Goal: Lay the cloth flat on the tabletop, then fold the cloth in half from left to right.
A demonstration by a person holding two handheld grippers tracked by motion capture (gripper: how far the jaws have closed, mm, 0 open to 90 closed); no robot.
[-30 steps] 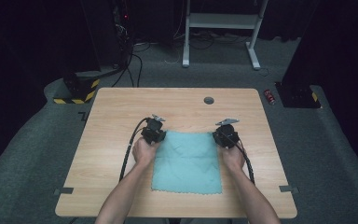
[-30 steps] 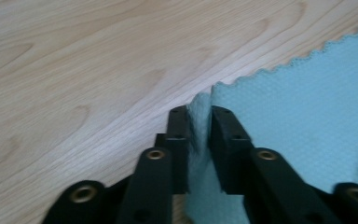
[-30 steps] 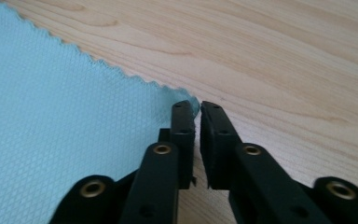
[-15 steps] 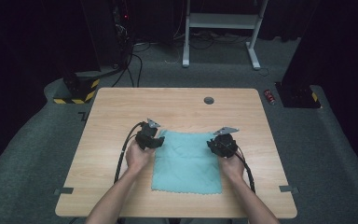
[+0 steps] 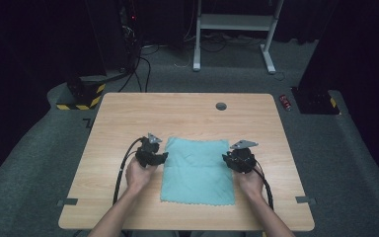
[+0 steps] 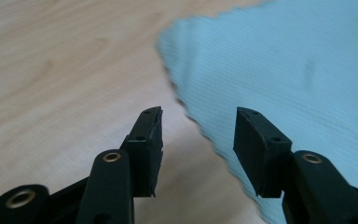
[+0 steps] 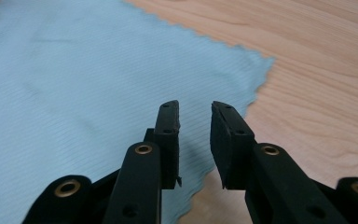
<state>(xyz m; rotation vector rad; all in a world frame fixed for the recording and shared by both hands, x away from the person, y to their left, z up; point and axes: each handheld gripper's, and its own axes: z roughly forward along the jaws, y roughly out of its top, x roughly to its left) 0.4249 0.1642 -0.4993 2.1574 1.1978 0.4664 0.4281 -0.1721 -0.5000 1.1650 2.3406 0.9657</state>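
One light blue cloth lies flat on the wooden table, a little toward the 6 o'clock side of the middle. Its four edges are all exposed: the far edge runs across the middle of the table, the near edge stops short of the table's near rim, and bare wood shows along both sides.

There are two grippers, one in each hand. The left gripper sits at 9 o'clock of the cloth, just beside the far end of its left edge. In the left gripper view the jaws have just been opening and stand fairly wide with nothing pinched between them; the cloth's scalloped edge passes under the gap, one jaw over bare wood, the other over the fabric.

The right gripper sits at 3 o'clock, at the far end of the cloth's right edge. Its jaws have also just been opening, but the gap is narrow and empty; both hover above the cloth's right margin, with the far right corner at about 1 o'clock ahead of them.

Open room: a wide band of bare wood lies toward 12 o'clock, broken by one round dark grommet. Bare strips also run at 9 and 3 o'clock out to the table's side rims. Two cables trail back along the forearms toward 6 o'clock. One small red object lies on the floor, just past the table's far right corner.
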